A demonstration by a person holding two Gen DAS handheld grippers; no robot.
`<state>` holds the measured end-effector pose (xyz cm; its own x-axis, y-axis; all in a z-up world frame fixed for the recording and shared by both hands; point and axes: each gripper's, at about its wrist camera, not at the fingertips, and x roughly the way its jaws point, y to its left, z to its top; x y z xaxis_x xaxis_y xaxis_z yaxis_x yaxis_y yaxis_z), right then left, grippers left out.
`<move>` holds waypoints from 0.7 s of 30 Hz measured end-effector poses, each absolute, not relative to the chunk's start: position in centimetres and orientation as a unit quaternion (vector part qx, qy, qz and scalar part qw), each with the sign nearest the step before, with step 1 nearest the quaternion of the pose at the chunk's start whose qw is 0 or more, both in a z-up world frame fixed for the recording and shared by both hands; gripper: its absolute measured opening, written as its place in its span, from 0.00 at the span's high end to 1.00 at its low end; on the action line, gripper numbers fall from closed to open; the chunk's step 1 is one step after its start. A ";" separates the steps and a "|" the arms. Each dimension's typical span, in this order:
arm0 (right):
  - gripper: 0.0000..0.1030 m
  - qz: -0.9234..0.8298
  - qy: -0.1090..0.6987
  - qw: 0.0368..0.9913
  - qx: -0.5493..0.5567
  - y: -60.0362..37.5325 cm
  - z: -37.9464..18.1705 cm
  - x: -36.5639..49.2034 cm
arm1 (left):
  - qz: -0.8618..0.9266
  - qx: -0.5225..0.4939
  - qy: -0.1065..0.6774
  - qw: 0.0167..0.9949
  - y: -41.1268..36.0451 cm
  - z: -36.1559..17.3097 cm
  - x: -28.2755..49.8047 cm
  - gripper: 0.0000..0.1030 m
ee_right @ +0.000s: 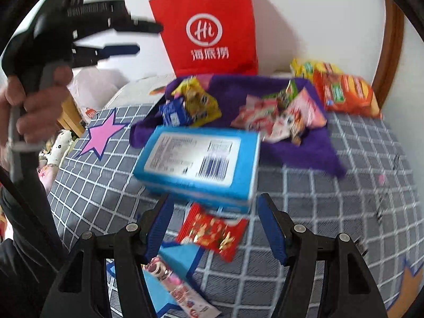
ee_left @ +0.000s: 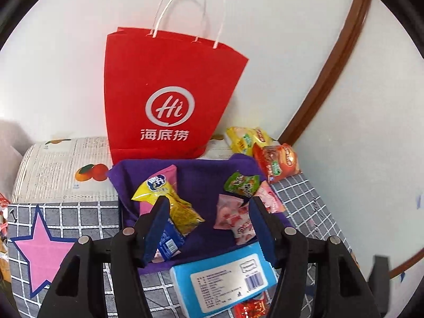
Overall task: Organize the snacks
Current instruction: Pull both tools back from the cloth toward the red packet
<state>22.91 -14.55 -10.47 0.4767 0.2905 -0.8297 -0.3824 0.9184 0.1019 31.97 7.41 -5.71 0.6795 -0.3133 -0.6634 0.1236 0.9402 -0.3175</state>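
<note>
1. Snacks already sit on the purple cloth (ee_left: 201, 175): yellow packet (ee_left: 169, 201), green packet (ee_left: 242, 182), pink sweets (ee_left: 233, 217).
2. Left gripper (ee_left: 209, 228) hovers above them, jaws apart, holding nothing.
3. Right gripper (ee_right: 214, 228) is part open and empty over the red packet (ee_right: 212, 232).
4. Blue box (ee_right: 198, 161) and orange bag (ee_right: 344, 92) lie off the cloth; I'd say roughly half remains.

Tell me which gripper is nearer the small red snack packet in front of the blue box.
Right. The right gripper hangs open directly over the red packet, which lies between its fingers in view. The left gripper is raised, off near the red paper bag.
</note>
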 end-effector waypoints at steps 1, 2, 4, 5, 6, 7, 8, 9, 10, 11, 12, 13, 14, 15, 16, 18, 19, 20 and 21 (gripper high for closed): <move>0.37 0.192 0.473 0.858 -0.049 -14.4 -10.8 22.6 | -0.122 -0.121 0.381 0.909 7.2 -5.6 31.8 0.39; 0.38 0.186 0.477 0.857 -0.053 -14.2 -11.5 22.4 | -0.124 -0.117 0.380 0.909 6.9 -5.5 31.6 0.39; 0.42 0.183 0.481 0.855 -0.061 -13.7 -12.5 22.1 | -0.131 -0.114 0.379 0.909 6.6 -5.3 31.4 0.39; 0.44 0.186 0.481 0.854 -0.066 -13.5 -13.0 22.1 | -0.135 -0.112 0.377 0.909 6.5 -5.1 31.2 0.39; 0.46 0.195 0.481 0.851 -0.077 -13.0 -13.4 21.9 | -0.138 -0.111 0.376 0.910 6.4 -5.0 31.0 0.39; 0.46 0.203 0.479 0.850 -0.084 -12.7 -13.6 21.7 | -0.142 -0.112 0.375 0.909 6.4 -4.9 30.9 0.39; 0.46 0.213 0.476 0.849 -0.090 -12.4 -13.8 21.6 | -0.147 -0.116 0.372 0.909 6.5 -4.7 30.7 0.39; 0.46 0.223 0.472 0.848 -0.093 -12.1 -13.9 21.6 | -0.148 -0.117 0.370 0.909 6.6 -4.5 30.5 0.39; 0.46 0.230 0.471 0.846 -0.096 -11.9 -14.0 21.6 | -0.148 -0.117 0.368 0.910 6.7 -4.3 30.4 0.39; 0.46 0.234 0.471 0.845 -0.095 -11.8 -14.1 21.7 | -0.146 -0.116 0.365 0.912 6.8 -4.2 30.3 0.39; 0.46 0.240 0.477 0.841 -0.089 -11.8 -14.5 22.1 | -0.145 -0.112 0.364 0.913 6.8 -4.1 30.2 0.39; 0.46 0.244 0.484 0.836 -0.084 -11.8 -14.6 22.3 | -0.144 -0.110 0.363 0.914 6.7 -4.0 30.2 0.39; 0.46 0.250 0.500 0.826 -0.074 -11.8 -15.2 22.8 | -0.144 -0.109 0.362 0.914 6.7 -3.9 30.1 0.39; 0.46 0.250 0.509 0.821 -0.069 -11.9 -15.6 23.0 | -0.145 -0.110 0.361 0.914 6.7 -3.8 30.0 0.39; 0.46 0.244 0.516 0.819 -0.068 -12.0 -15.9 23.3 | -0.146 -0.110 0.361 0.914 6.7 -3.7 30.0 0.39; 0.45 0.240 0.512 0.822 -0.073 -12.2 -16.1 23.1 | -0.150 -0.105 0.358 0.915 6.5 -3.5 29.7 0.39; 0.44 0.239 0.511 0.822 -0.075 -12.3 -16.1 23.0 | -0.151 -0.102 0.357 0.916 6.3 -3.4 29.6 0.39; 0.43 0.234 0.513 0.822 -0.079 -12.4 -16.1 22.9 | -0.153 -0.100 0.354 0.917 6.2 -3.2 29.5 0.39; 0.42 0.229 0.520 0.819 -0.084 -12.6 -16.2 22.6 | -0.154 -0.097 0.353 0.918 6.1 -3.1 29.4 0.39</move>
<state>22.65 -12.62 -16.20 0.3542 0.2877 -0.8898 -0.4618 0.8812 0.1011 29.36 6.13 -3.14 0.7034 -0.3520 -0.6176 0.2146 0.9334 -0.2876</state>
